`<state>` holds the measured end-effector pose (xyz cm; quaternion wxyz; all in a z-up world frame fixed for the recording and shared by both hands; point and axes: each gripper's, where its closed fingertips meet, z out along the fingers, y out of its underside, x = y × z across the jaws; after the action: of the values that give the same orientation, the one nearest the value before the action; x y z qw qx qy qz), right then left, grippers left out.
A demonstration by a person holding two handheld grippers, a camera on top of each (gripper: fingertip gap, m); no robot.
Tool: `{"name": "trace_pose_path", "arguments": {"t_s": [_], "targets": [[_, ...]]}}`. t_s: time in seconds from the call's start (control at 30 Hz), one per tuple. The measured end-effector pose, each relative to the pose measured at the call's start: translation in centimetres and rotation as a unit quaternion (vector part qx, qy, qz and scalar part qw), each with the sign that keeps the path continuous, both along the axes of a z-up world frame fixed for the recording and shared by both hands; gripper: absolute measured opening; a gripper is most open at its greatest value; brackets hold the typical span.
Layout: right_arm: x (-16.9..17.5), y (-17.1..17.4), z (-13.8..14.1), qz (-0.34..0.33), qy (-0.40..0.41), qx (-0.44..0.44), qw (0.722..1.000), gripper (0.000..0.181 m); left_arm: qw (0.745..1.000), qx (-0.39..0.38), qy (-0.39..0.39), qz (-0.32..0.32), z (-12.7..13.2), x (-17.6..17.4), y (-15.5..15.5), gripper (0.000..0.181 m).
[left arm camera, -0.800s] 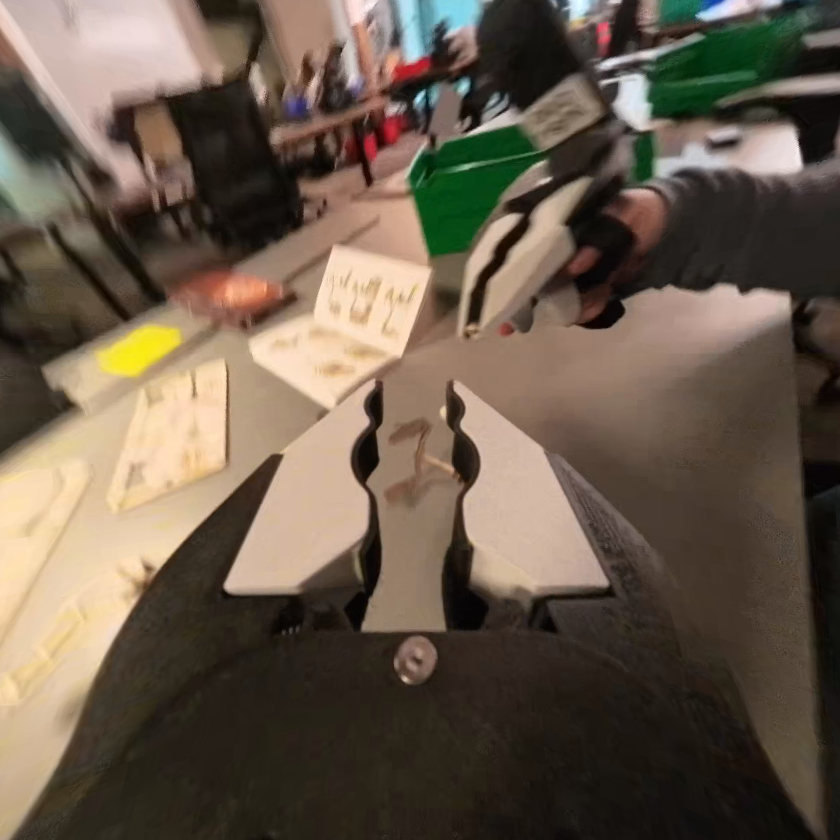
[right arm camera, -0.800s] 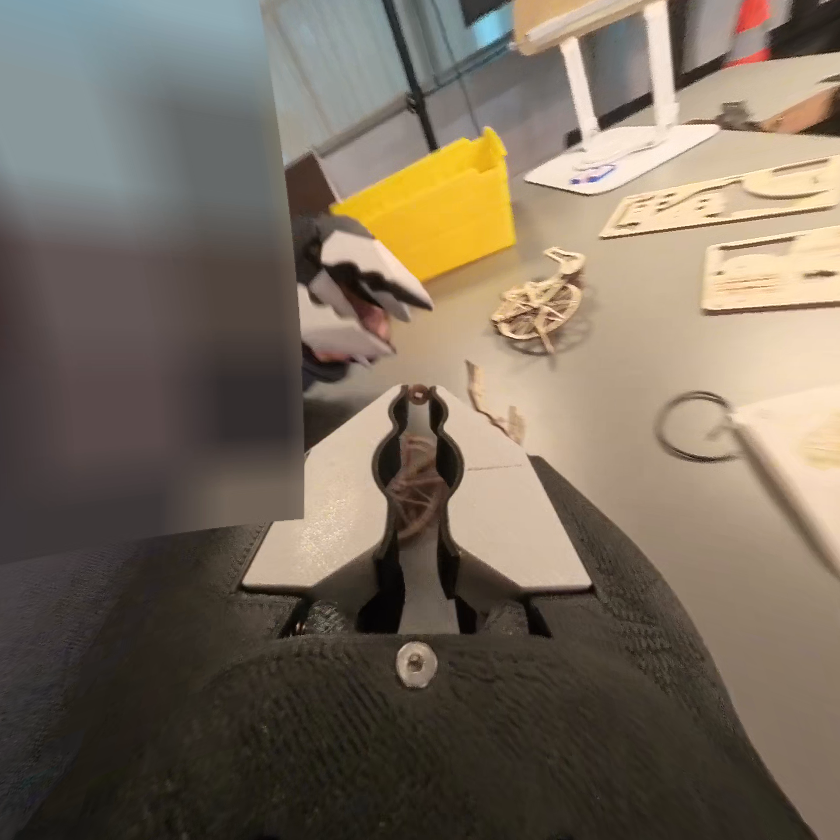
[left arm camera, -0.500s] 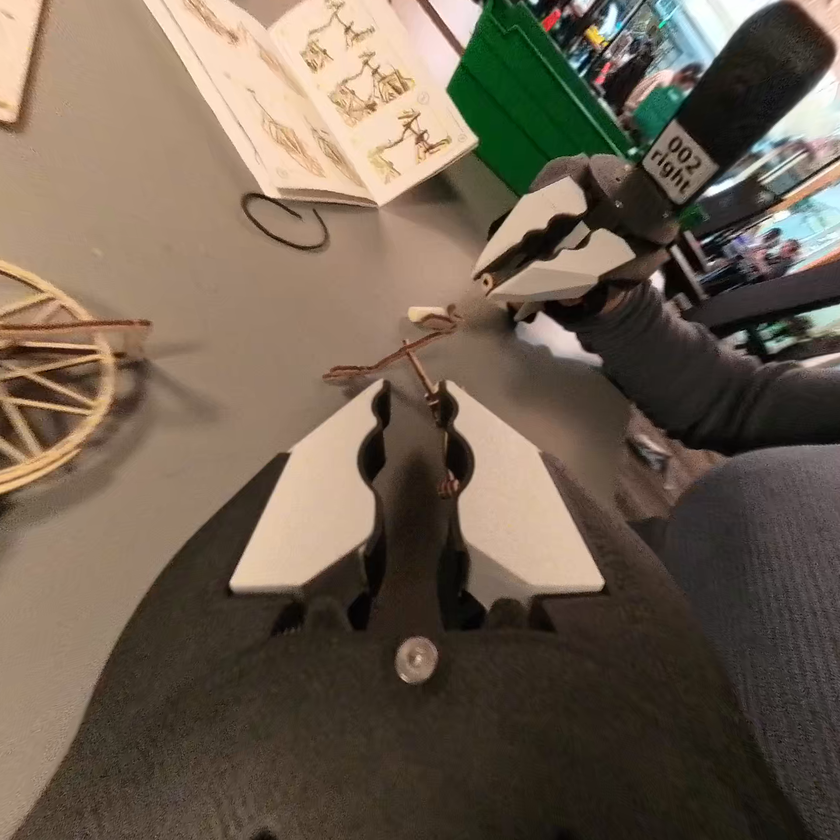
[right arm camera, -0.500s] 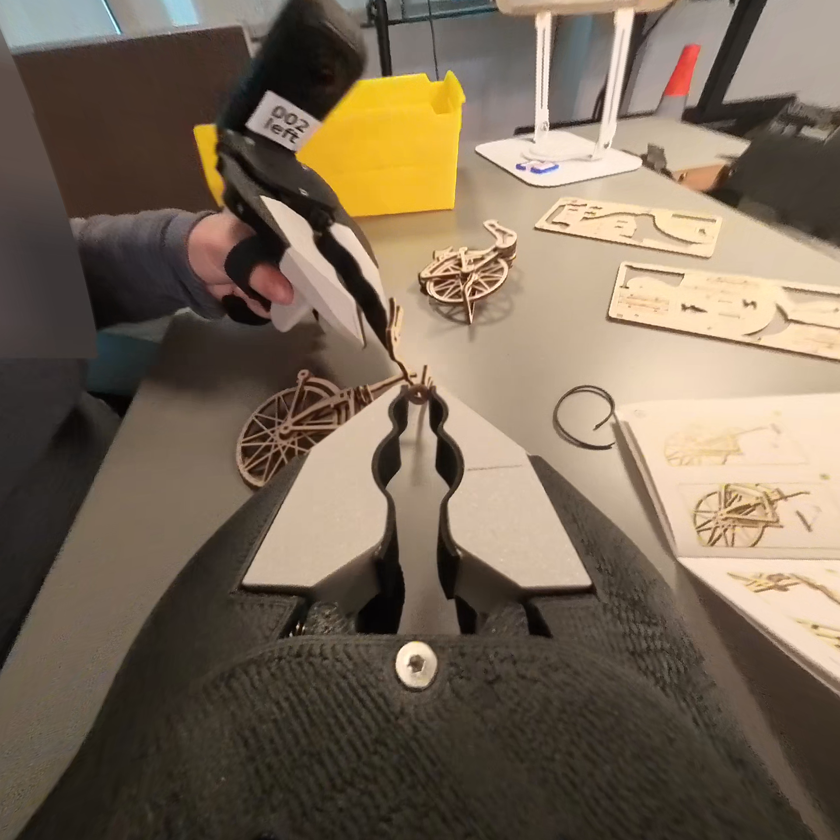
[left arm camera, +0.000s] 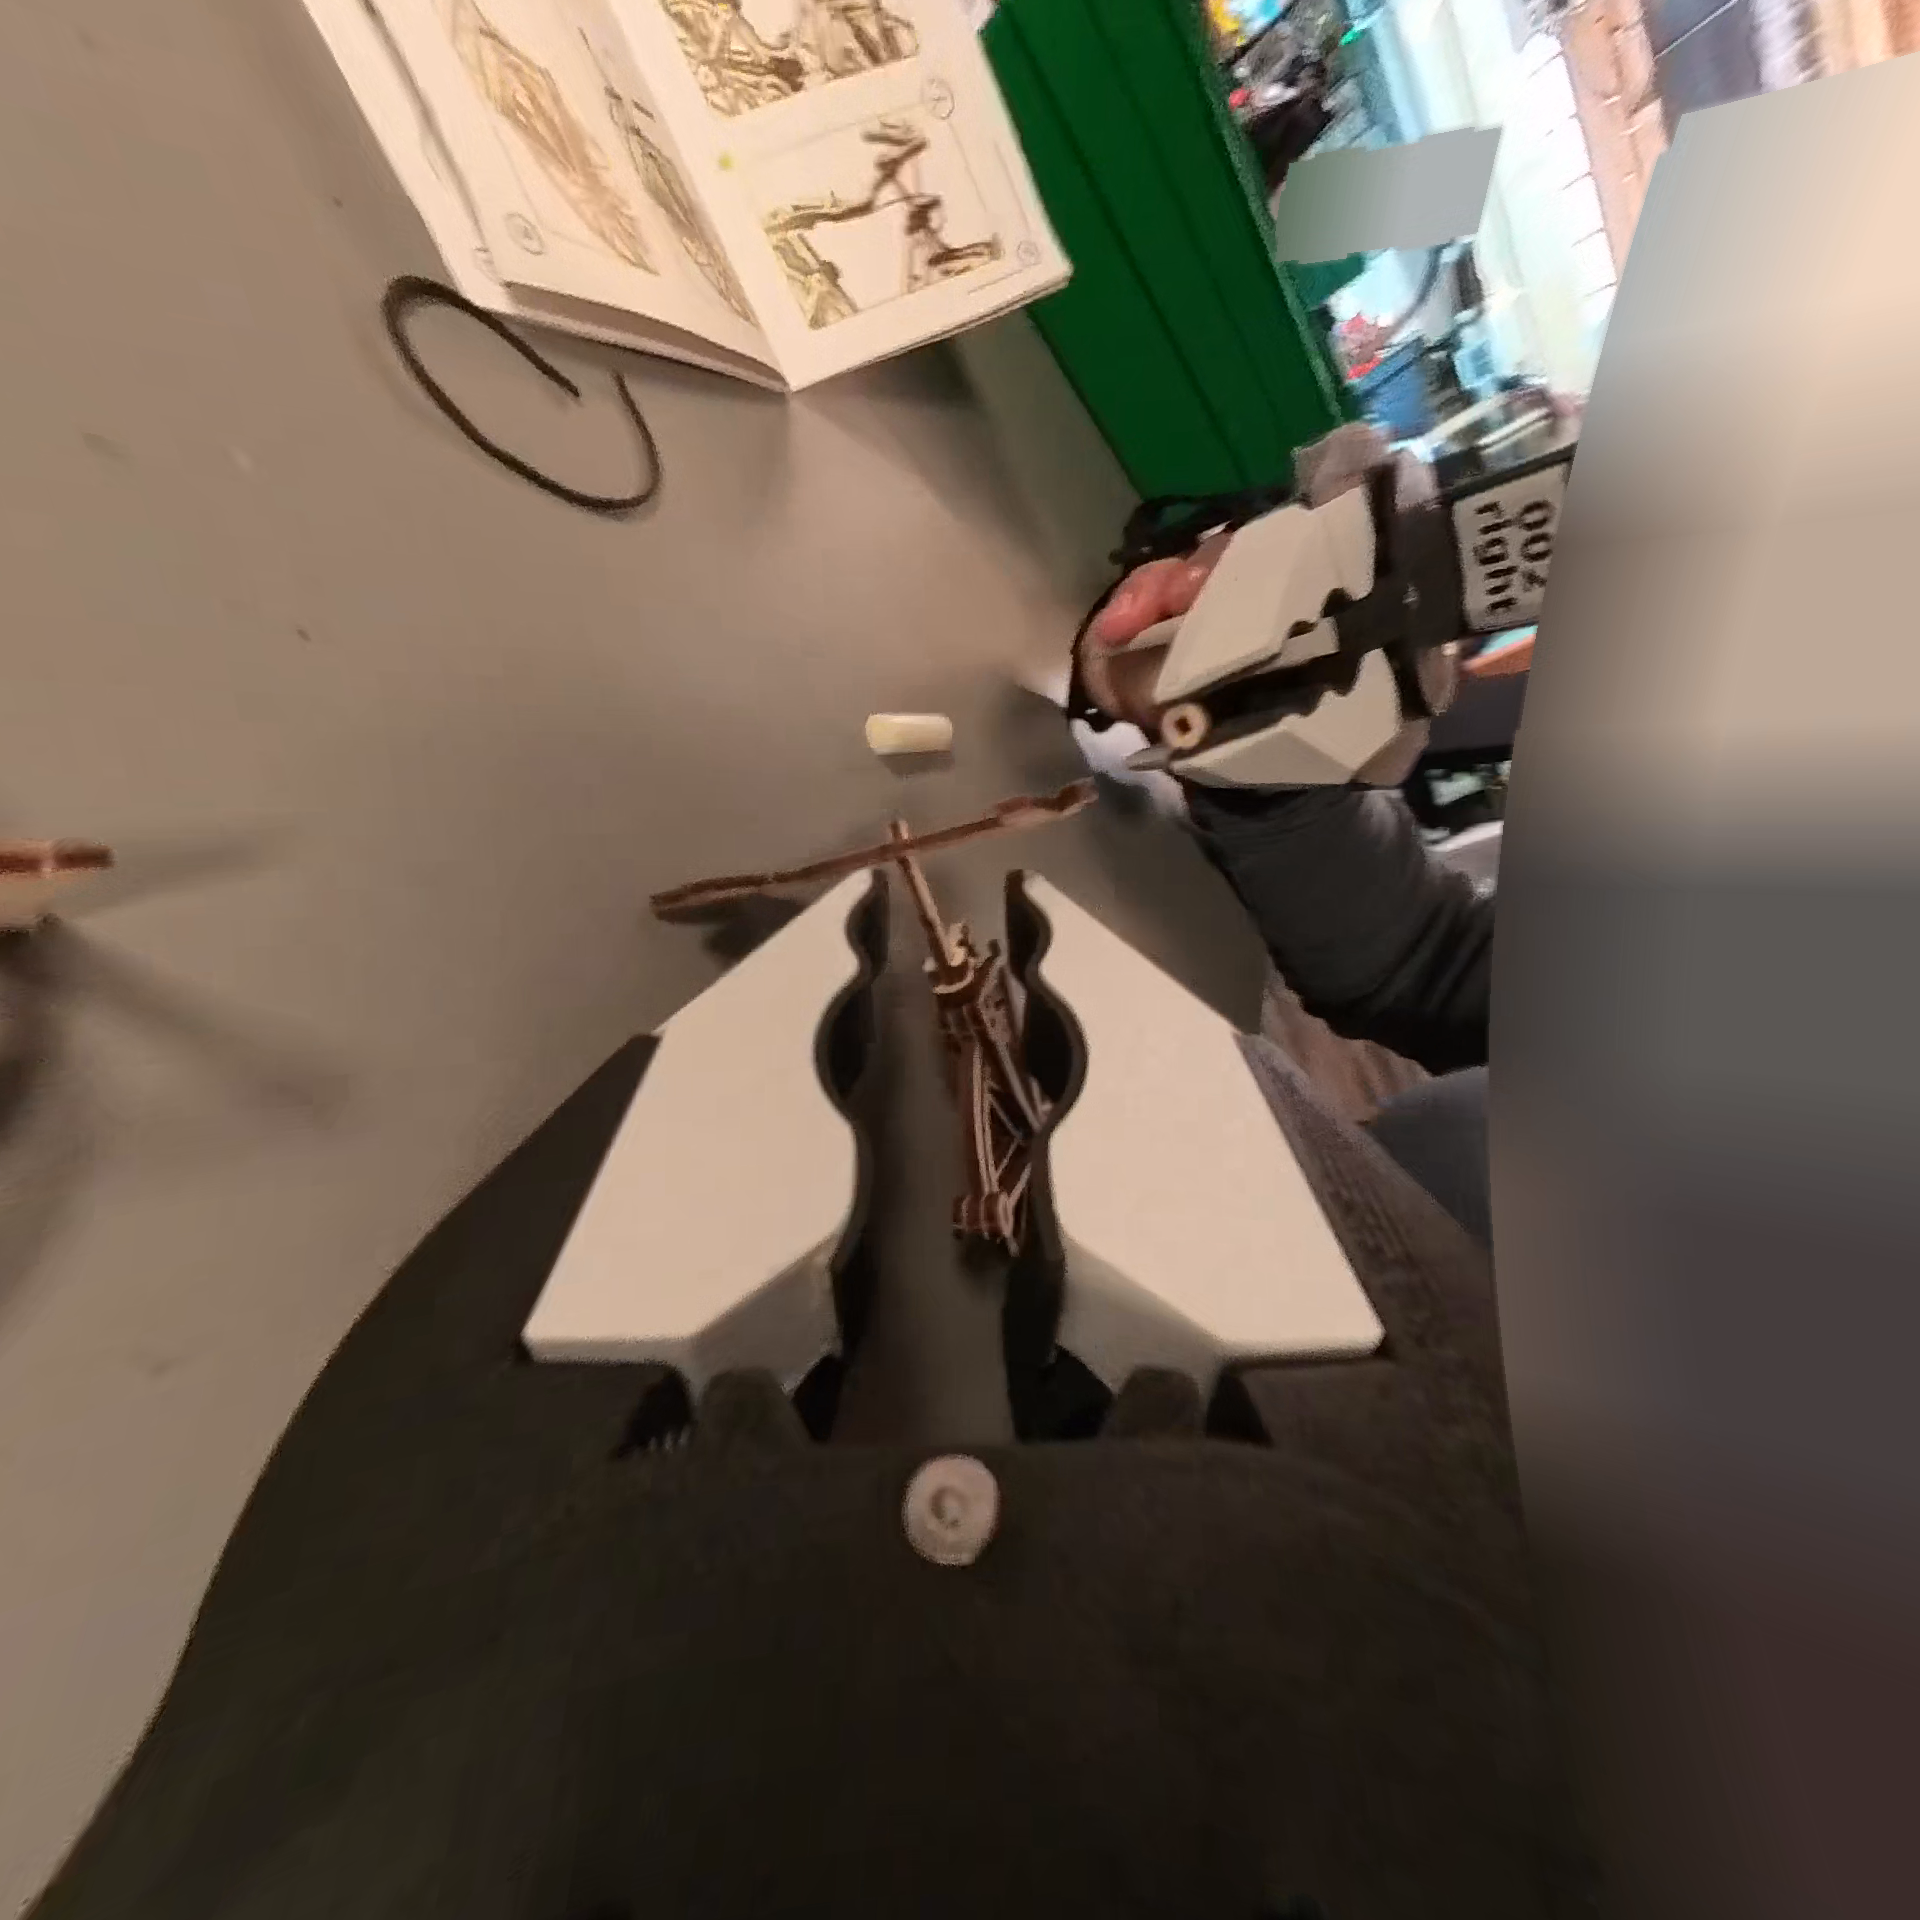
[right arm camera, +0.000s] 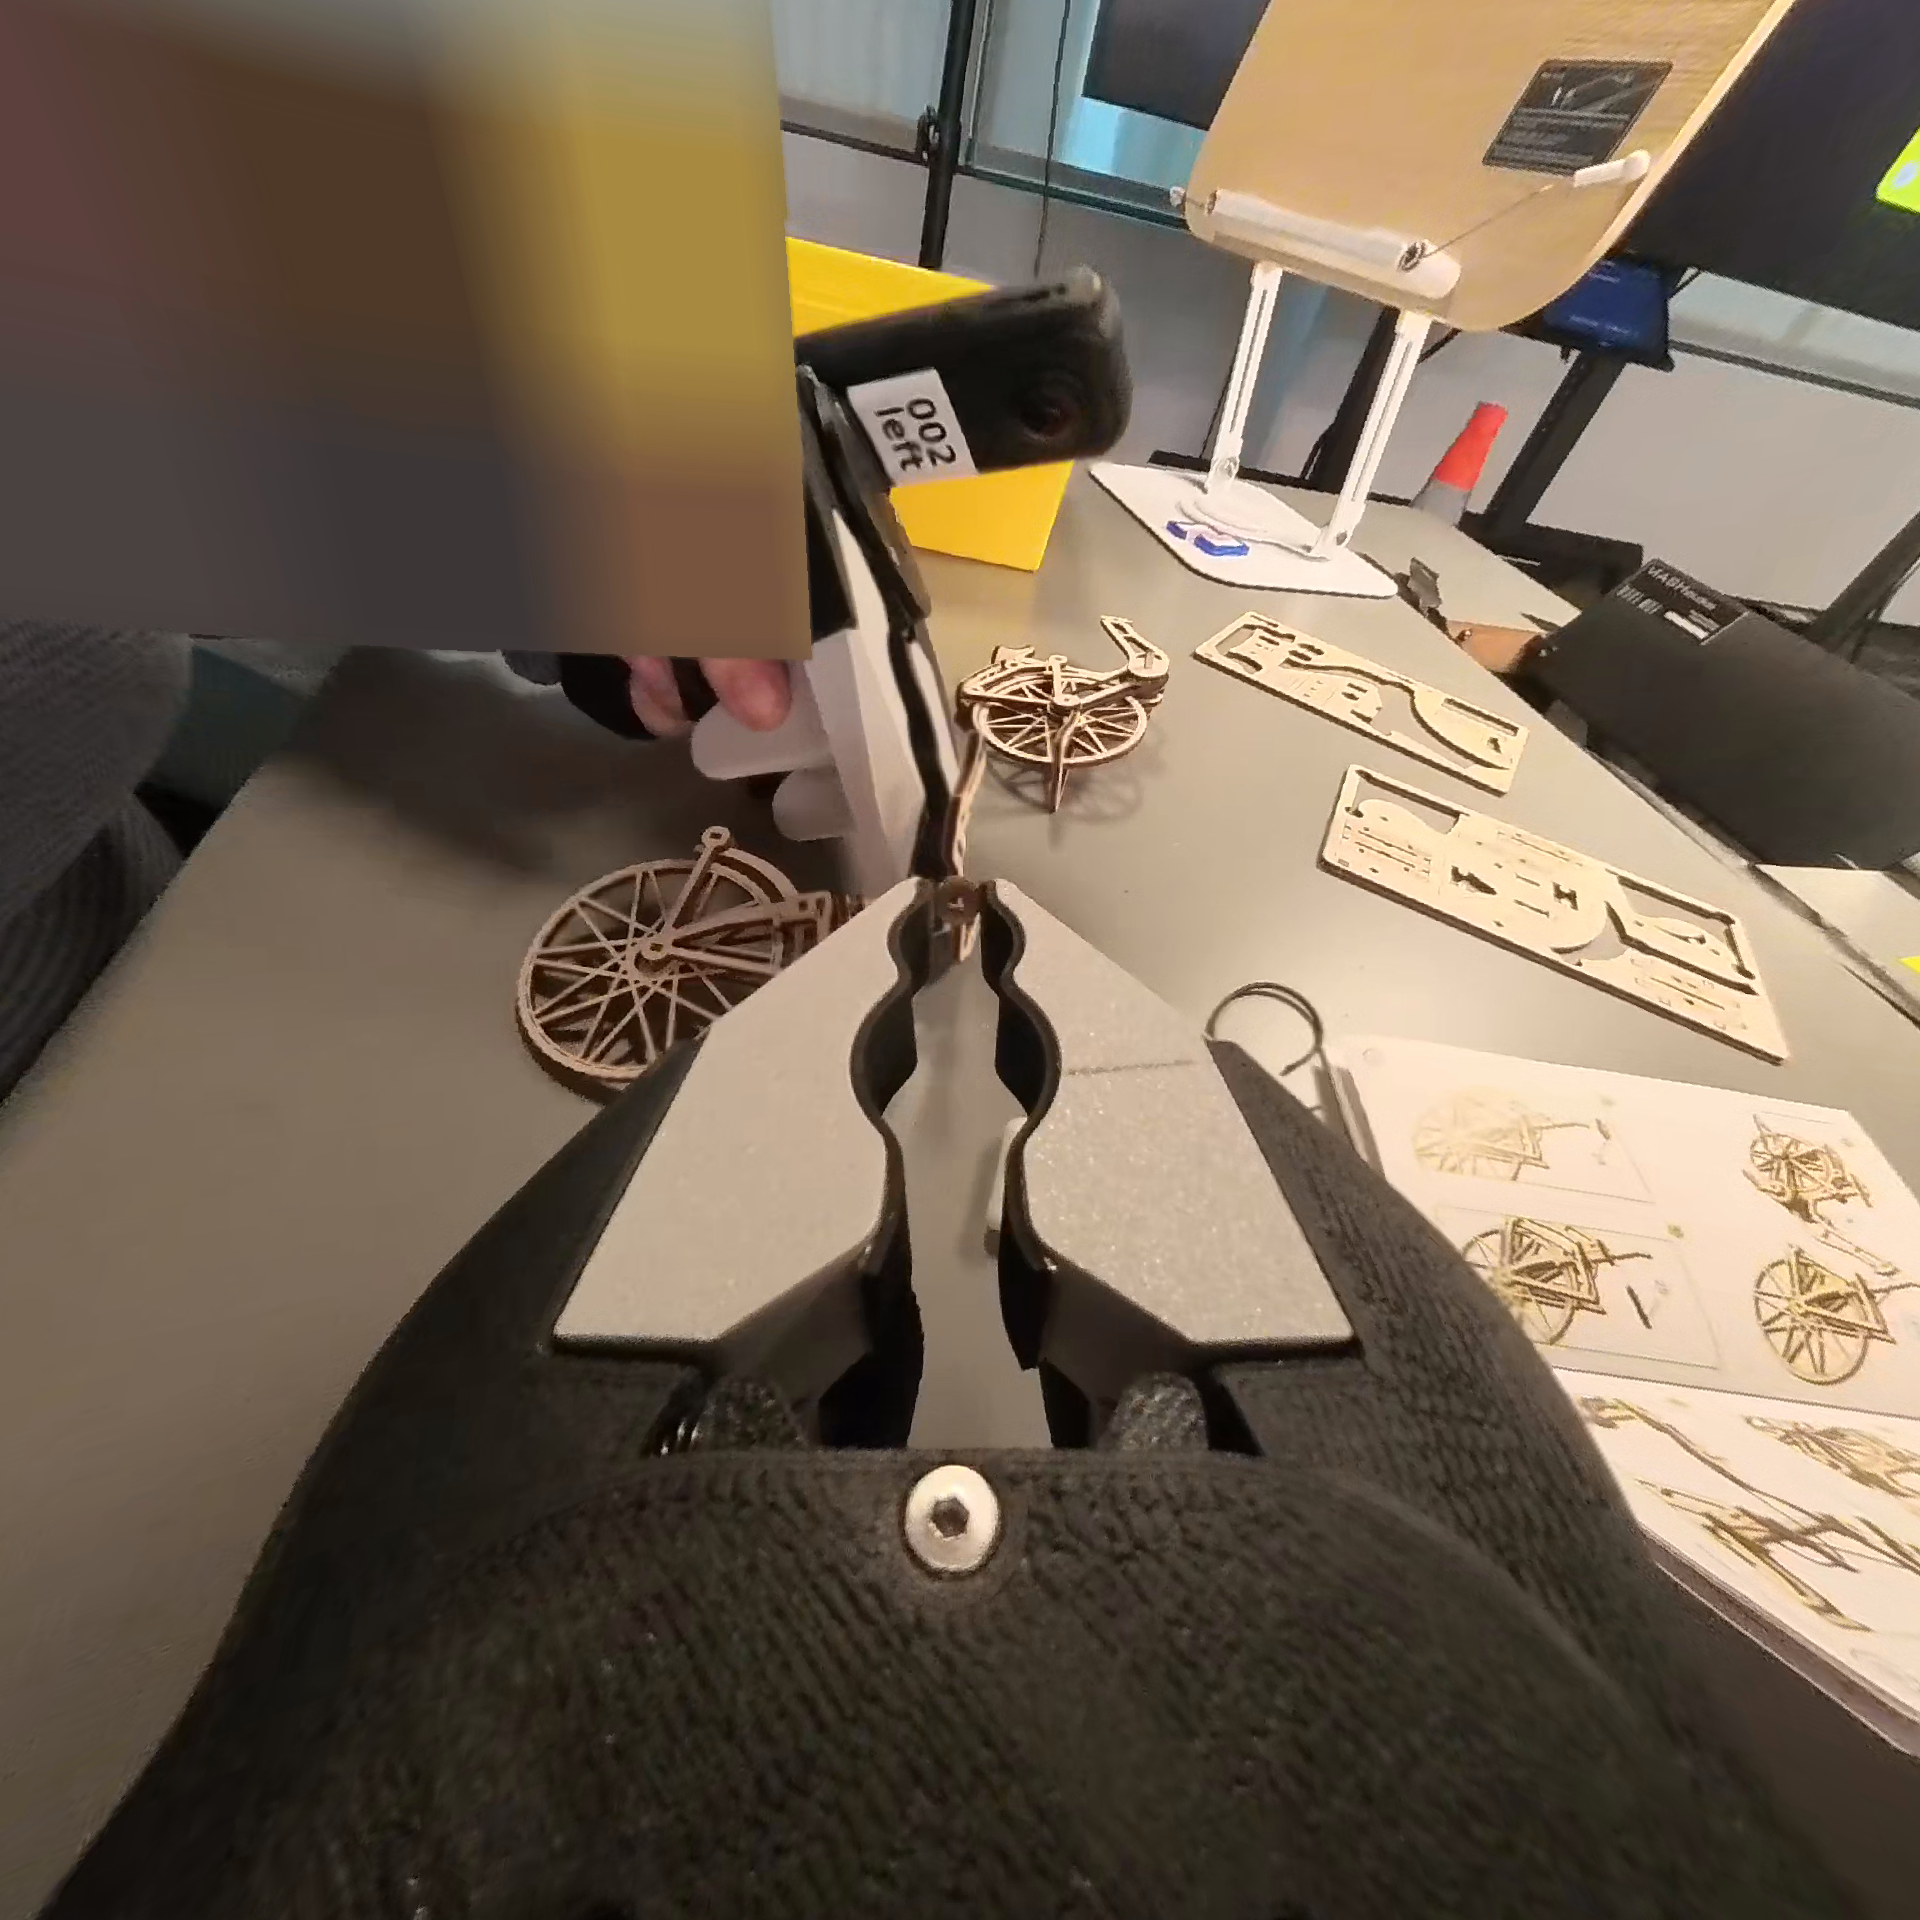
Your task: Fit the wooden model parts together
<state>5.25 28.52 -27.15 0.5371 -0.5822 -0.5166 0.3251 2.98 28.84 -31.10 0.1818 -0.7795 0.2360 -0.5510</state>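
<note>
Wooden frame piece [left arm camera: 982, 1070] sits edge-on between the left tongs [left arm camera: 945, 894], pinched against one jaw, its thin stem poking forward past the tips — held so that end stays free for joining. Right tongs [right arm camera: 951, 899] are clenched on a small ring-shaped part [right arm camera: 948, 902], brought up close to the stem, probably to slip on. On the grey tabletop [right arm camera: 343, 935] lie a spoked wheel assembly [right arm camera: 665, 951], a smaller built model [right arm camera: 1055, 707] and the open instruction booklet [right arm camera: 1621, 1226] — within glance.
</note>
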Motion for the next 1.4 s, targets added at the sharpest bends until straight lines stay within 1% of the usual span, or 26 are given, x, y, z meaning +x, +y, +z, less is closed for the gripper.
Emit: {"name": "trace_pose_path", "arguments": {"t_s": [0.1,0.17,0.23,0.33,0.37,0.43,0.53,0.63,0.7,0.77,0.8,0.87,0.97,1.03,1.17,1.4], "targets": [[0.2,0.1,0.1,0.000,0.003,0.001,1.000,0.005,0.998,-0.035,-0.044,-0.027,0.6,0.7,-0.2,0.011],[0.3,0.1,0.2,0.000,0.001,0.007,1.000,0.006,0.997,-0.052,-0.050,-0.040,0.5,1.1,-0.4,0.010],[0.4,0.0,0.2,0.002,-0.004,0.013,1.000,0.005,0.997,-0.053,-0.039,-0.052,0.3,1.5,-0.6,0.011],[0.7,-0.2,-0.2,0.008,-0.021,0.019,1.000,0.006,0.995,-0.045,-0.019,-0.084,-0.2,2.1,-1.2,0.003],[0.8,-0.2,-0.4,0.012,-0.025,0.020,0.999,0.006,0.994,-0.043,-0.015,-0.099,-0.3,2.4,-1.5,0.003],[1.0,-0.6,-0.4,0.026,-0.025,0.018,0.999,0.006,0.990,-0.028,-0.032,-0.132,0.4,3.0,-2.2,0.003],[1.5,-1.5,0.0,0.060,0.002,-0.007,0.998,0.005,0.976,-0.021,-0.088,-0.198,2.5,3.9,-3.7,0.002],[2.1,-2.5,1.1,0.102,0.048,-0.051,0.992,0.005,0.953,0.003,-0.126,-0.275,3.5,4.1,-5.1,0.002],[2.7,-3.1,2.0,0.134,0.089,-0.097,0.982,0.005,0.938,0.007,-0.148,-0.312,3.9,4.1,-5.6,0.001],[3.3,-3.0,2.6,0.142,0.118,-0.122,0.975,0.005,0.930,0.001,-0.164,-0.330,4.2,4.4,-5.5,0.002],[3.5,-2.9,2.6,0.141,0.118,-0.128,0.975,0.005,0.924,0.004,-0.175,-0.340,4.5,4.5,-5.5,0.002],[3.6,-2.6,2.2,0.132,0.099,-0.117,0.979,0.005,0.921,0.014,-0.164,-0.354,4.1,5.0,-5.2,0.002],[3.4,-2.5,1.3,0.113,0.044,-0.077,0.990,0.005,0.913,0.027,-0.157,-0.376,3.9,5.4,-5.0,0.002],[3.2,-2.9,1.5,0.114,0.023,-0.051,0.992,0.005,0.909,0.021,-0.158,-0.384,3.9,5.5,-4.9,0.002],[3.1,-3.5,1.0,0.114,-0.031,-0.019,0.993,0.006,0.906,0.013,-0.155,-0.393,3.8,5.4,-5.0,0.002],[2.7,-3.8,0.2,0.115,-0.065,-0.009,0.991,0.006,0.903,-0.025,-0.127,-0.411,3.1,5.6,-5.3,0.002]]}}
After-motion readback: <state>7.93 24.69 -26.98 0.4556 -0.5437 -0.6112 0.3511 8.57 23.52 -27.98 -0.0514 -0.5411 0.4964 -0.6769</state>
